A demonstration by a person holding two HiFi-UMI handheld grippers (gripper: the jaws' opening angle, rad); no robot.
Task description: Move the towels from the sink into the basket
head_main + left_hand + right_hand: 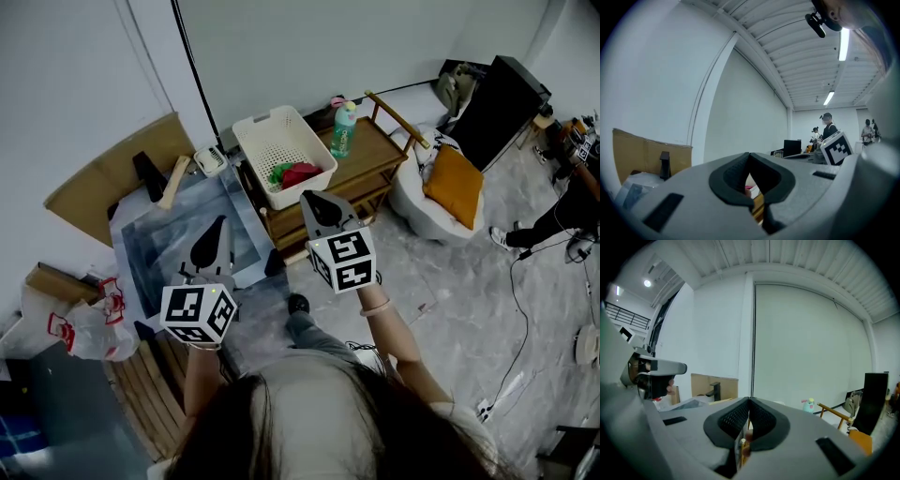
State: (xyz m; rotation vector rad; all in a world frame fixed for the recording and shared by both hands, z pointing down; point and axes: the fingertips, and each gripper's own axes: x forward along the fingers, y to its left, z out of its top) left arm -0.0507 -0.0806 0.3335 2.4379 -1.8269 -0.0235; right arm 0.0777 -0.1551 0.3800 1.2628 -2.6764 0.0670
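Note:
A white slatted basket (251,148) stands on a wooden cart (367,159); a red towel (302,173) and a green towel (279,172) lie inside it. The grey sink (169,246) with a black faucet (147,174) lies to the left, and I see no towel in its basin. My left gripper (218,223) hovers over the sink's right part, jaws together, nothing in them. My right gripper (313,198) hangs just in front of the basket, also shut and empty. In the gripper views, the jaw tips of the left gripper (749,155) and the right gripper (750,399) meet.
A green bottle (343,129) stands on the cart behind the basket. A white beanbag with an orange cushion (456,185) sits to the right, with a black cabinet (498,107) beyond it. Cardboard (103,178) leans behind the sink. A plastic bag (89,326) lies at the left.

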